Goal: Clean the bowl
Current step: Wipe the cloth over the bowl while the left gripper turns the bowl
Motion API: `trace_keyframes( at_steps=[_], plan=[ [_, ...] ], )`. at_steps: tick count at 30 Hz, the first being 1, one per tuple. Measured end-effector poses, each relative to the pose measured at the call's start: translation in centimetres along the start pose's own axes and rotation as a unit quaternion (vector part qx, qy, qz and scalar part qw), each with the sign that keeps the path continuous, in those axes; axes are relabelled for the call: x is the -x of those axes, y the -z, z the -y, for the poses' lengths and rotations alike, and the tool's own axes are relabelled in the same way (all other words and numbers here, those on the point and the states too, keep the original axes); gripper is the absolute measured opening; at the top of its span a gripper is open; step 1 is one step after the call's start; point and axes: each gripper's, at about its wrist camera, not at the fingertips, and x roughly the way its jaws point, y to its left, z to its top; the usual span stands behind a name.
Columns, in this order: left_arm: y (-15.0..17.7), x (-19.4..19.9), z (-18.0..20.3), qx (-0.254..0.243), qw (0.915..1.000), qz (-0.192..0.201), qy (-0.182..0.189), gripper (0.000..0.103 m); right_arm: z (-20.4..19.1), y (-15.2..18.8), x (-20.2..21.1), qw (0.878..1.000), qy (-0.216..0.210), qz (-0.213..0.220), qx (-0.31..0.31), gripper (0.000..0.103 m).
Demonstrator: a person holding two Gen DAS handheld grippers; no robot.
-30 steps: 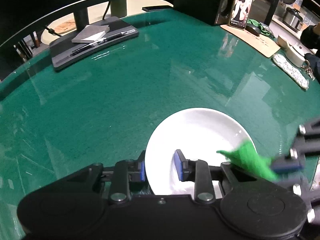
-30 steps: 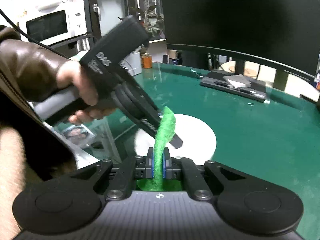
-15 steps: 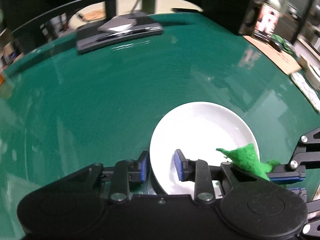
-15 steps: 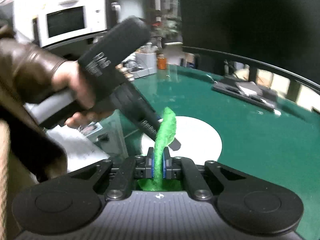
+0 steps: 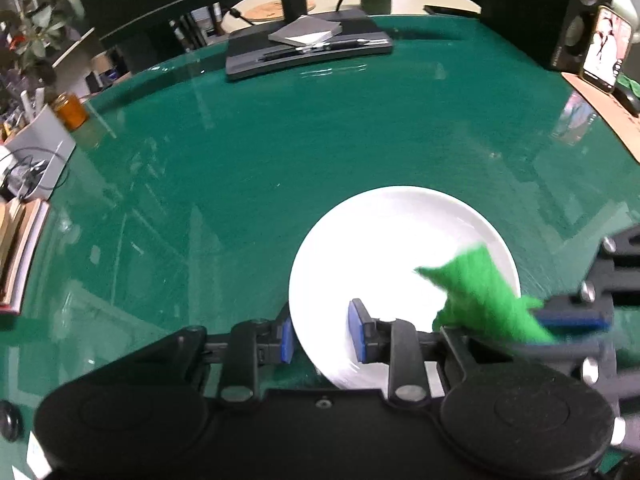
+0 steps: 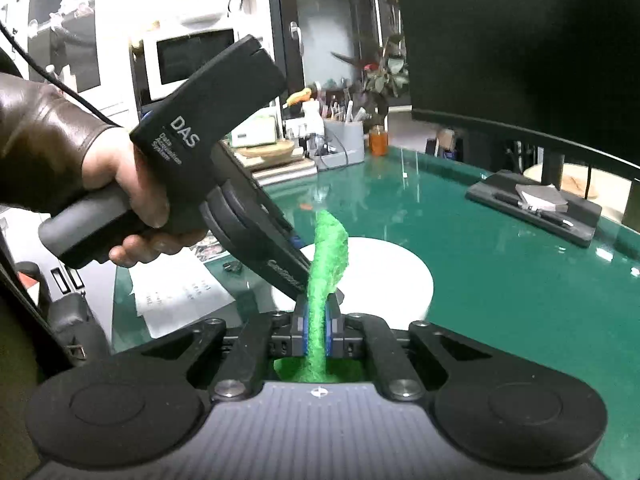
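Currently the left tongs (image 5: pixel 320 338) stand parted, one finger on either side of the near rim of the white bowl (image 5: pixel 384 248); whether the pads touch the rim cannot be determined. The right tongs (image 6: pixel 316 326) are clenched on a green cloth (image 6: pixel 326 264), which rises ahead of them and hides part of the bowl. From the left wrist, the cloth is motion-blurred.

We've got two matte black grippers here: the left gripper (image 5: pixel 322 338) and right gripper (image 6: pixel 317 330) both have blue pads, silver screws and round black discs each side. One handle reads "DAS" in white. The hand (image 6: pixel 138 204) comes out of a shiny brown leather sleeve (image 6: pixel 38 140).
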Motion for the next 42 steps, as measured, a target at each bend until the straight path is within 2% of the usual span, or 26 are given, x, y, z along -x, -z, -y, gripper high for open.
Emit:
trace_keyframes(
  at_steps=[2,10,12,19,20,23,25,27,30,34,36,39,42],
  plan=[
    [0.1,0.1,0.1,0.006,1.0,-0.002,-0.004,0.028,1.2,-0.3,0.0,1.0,0.012,0.003,-0.003,0.006],
    [0.1,0.1,0.5,0.013,0.9998,-0.013,-0.012,0.028,0.8,-0.4,0.1,0.999,-0.036,0.011,-0.007,0.008],
    [0.0,0.1,0.5,0.015,0.9997,-0.016,-0.013,0.028,1.2,0.1,-0.1,0.999,-0.04,0.003,-0.01,0.006],
    [-0.1,0.1,0.9,0.021,0.9994,-0.022,-0.014,0.028,3.6,-0.3,-0.3,1.0,-0.004,0.021,-0.019,0.005],
    [-0.1,0.1,0.8,0.027,0.9993,-0.024,-0.011,0.028,3.5,-0.4,-0.3,1.0,-0.004,0.021,-0.018,0.009],
    [0.1,0.2,0.0,0.06,0.9977,-0.031,0.007,0.028,2.0,-0.1,0.5,0.998,-0.052,0.02,-0.017,0.009],
    [0.2,0.2,-0.4,0.075,0.9965,-0.034,0.016,0.028,1.1,0.6,0.3,0.998,-0.068,0.011,0.001,0.009],
    [0.4,0.4,-0.4,0.079,0.9959,-0.038,0.021,0.028,1.3,0.9,0.1,0.998,-0.066,0.018,0.009,0.007],
    [0.6,0.5,-0.4,0.081,0.9954,-0.043,0.029,0.028,3.3,0.5,-0.5,0.999,-0.028,0.029,-0.01,0.005],
    [1.0,0.9,0.2,0.083,0.9943,-0.05,0.045,0.029,4.6,0.0,-1.0,0.999,-0.016,0.037,-0.018,0.005],
    [1.1,1.4,0.0,0.093,0.9932,-0.045,0.053,0.028,4.3,0.0,-0.5,0.999,-0.018,0.042,-0.028,0.009],
    [0.5,1.6,-1.0,0.108,0.9922,-0.035,0.051,0.028,3.5,0.6,0.7,0.998,-0.026,0.044,-0.046,0.009],
    [-0.6,0.9,-1.3,0.098,0.9933,-0.038,0.049,0.028,2.3,1.4,1.2,0.997,-0.044,0.036,-0.053,0.009]
  ],
)
